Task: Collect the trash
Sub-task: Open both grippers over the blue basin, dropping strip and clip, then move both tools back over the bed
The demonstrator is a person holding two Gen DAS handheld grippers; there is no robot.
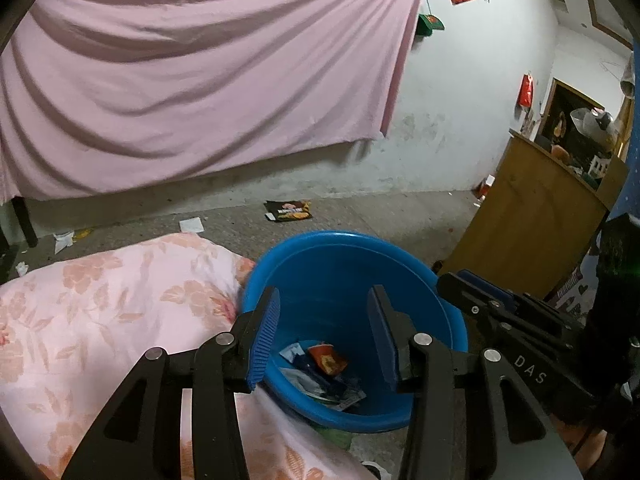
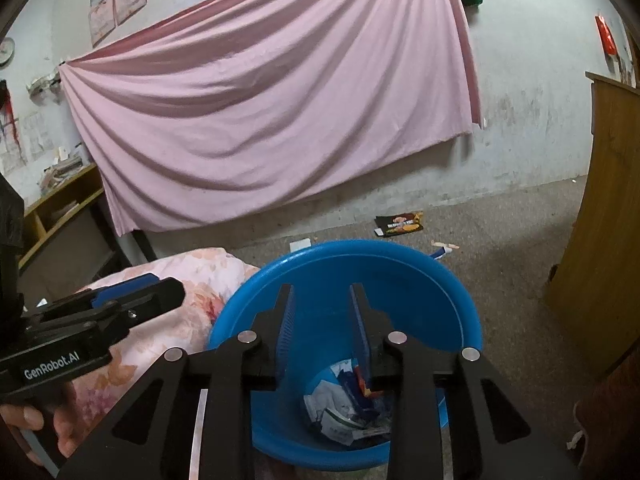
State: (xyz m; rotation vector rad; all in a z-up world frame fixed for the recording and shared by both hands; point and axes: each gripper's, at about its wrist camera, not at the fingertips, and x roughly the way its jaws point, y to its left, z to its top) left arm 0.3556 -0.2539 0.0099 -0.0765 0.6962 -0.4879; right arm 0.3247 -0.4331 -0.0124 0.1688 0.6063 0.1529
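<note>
A blue plastic bucket (image 1: 420,296) stands on the floor next to a floral quilt (image 1: 100,320); it also shows in the right wrist view (image 2: 400,272). Several wrappers and crumpled papers (image 1: 324,376) lie at its bottom, also seen in the right wrist view (image 2: 344,408). My left gripper (image 1: 324,300) is open and empty above the bucket's mouth. My right gripper (image 2: 322,292) is open and empty above the bucket too. A black snack bag (image 1: 289,211) lies on the floor beyond the bucket, also in the right wrist view (image 2: 400,224).
White paper scraps (image 1: 191,225) and small litter (image 2: 444,246) lie on the concrete floor. A pink sheet (image 1: 200,72) hangs on the back wall. A wooden cabinet (image 1: 536,216) stands at the right. A wooden shelf (image 2: 60,216) stands at the left.
</note>
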